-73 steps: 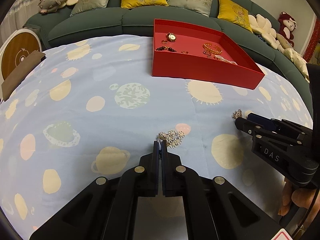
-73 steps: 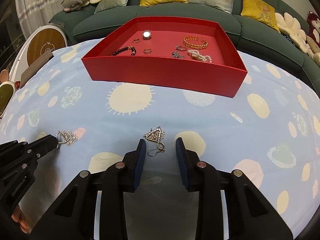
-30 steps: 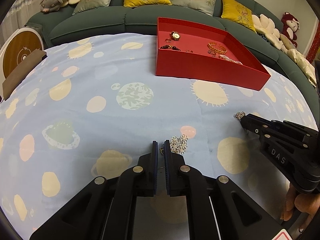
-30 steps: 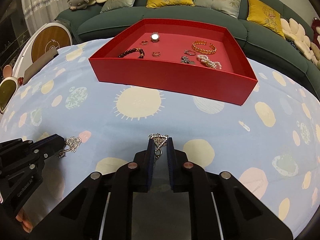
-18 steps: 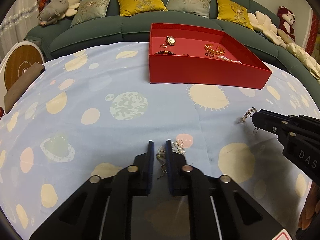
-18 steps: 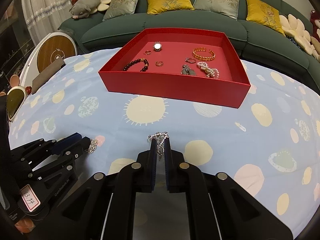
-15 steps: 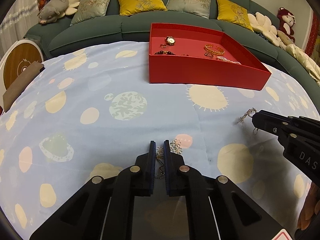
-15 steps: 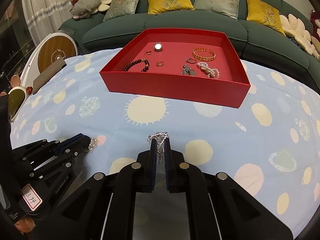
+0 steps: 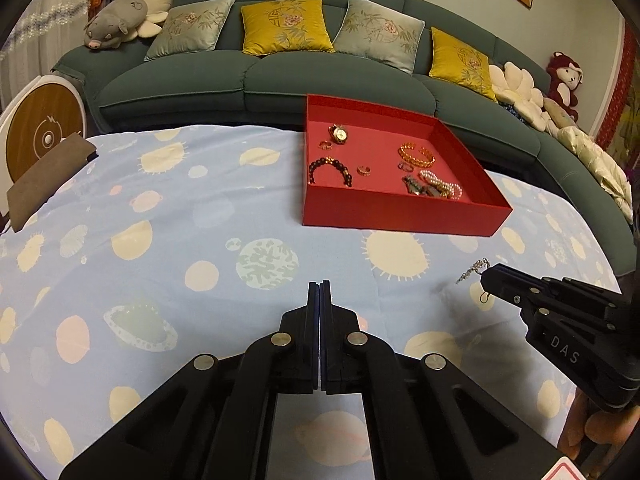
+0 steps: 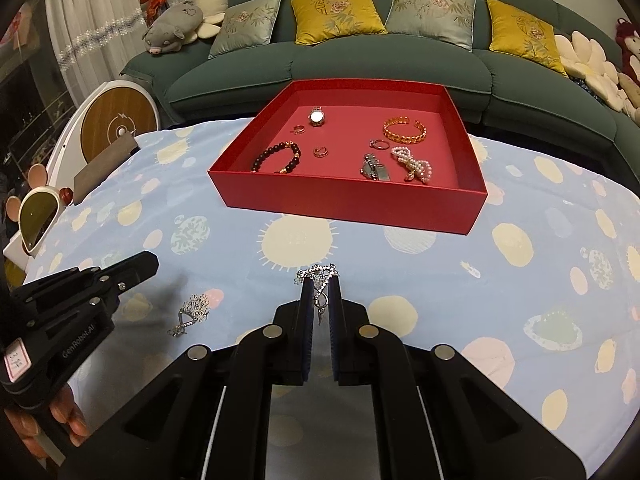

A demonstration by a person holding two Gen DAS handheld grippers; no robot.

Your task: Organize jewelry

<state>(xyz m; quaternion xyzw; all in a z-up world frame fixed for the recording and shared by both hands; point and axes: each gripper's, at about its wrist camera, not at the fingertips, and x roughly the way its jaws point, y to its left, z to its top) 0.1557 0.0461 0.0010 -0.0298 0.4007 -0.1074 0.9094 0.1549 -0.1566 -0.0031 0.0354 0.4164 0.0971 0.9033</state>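
1. Right gripper (image 10: 319,286) is clamped on a silver triangular earring (image 10: 318,276); its filigree top juts past the fingertips and its hook hangs in the narrow gap between the blades.
2. Left gripper (image 9: 319,286) has its blades pressed together with nothing visible between them.
3. At 9 o'clock from the right gripper, in its own view, a silver flower-cluster earring (image 10: 194,312) lies flat on the blue planet-print cloth (image 10: 520,280), just beside the left gripper's tip and apart from it.
4. At 12 o'clock stands the red tray (image 10: 348,204), open-topped with low straight walls, its near wall facing both grippers.
5. Inside it lie a watch (image 10: 316,117), a dark bead bracelet (image 10: 278,156), a gold chain bangle (image 10: 404,130), a pearl piece (image 10: 412,164), a grey metal piece (image 10: 374,170) and three small rings; the pieces lie apart, with bare floor along the far right wall.
6. Between the grippers and the tray's near wall, open cloth runs wide.
7. Beyond the tray, at 12 o'clock, a green sofa (image 10: 400,64) borders the table's far edge.
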